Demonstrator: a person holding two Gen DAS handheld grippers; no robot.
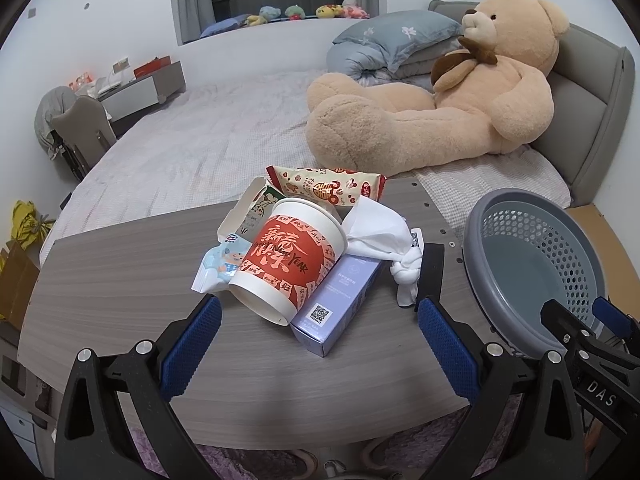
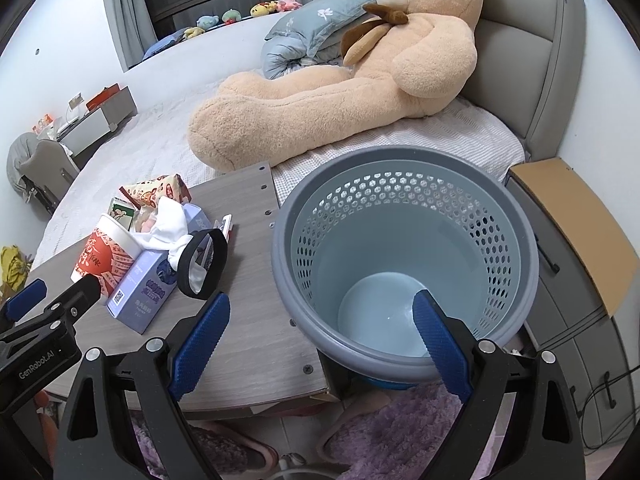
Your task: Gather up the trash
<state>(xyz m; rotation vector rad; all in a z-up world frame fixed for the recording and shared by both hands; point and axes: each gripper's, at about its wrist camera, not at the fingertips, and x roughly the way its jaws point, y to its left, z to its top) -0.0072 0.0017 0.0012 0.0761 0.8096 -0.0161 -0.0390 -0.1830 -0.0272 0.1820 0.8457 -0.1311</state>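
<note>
Trash: cup (image 1: 289,258), box (image 1: 337,305), tissue (image 1: 378,236), wrappers (image 1: 326,185) heaped ahead of left gripper (image 1: 319,318), on table (image 1: 120,272).
Left gripper: released, empty.
Right gripper (image 2: 321,322): released, straddling bin (image 2: 404,264) rim at table edge.

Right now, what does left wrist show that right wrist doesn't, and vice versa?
Left wrist only: the blue-and-white snack packet beside the paper cup, and the left claw open toward the pile.
Right wrist only: the basket's bare floor, the cardboard-topped cabinet, and the right claw open.
Both: cup, purple box, white tissue, grey basket, teddy bear.
</note>
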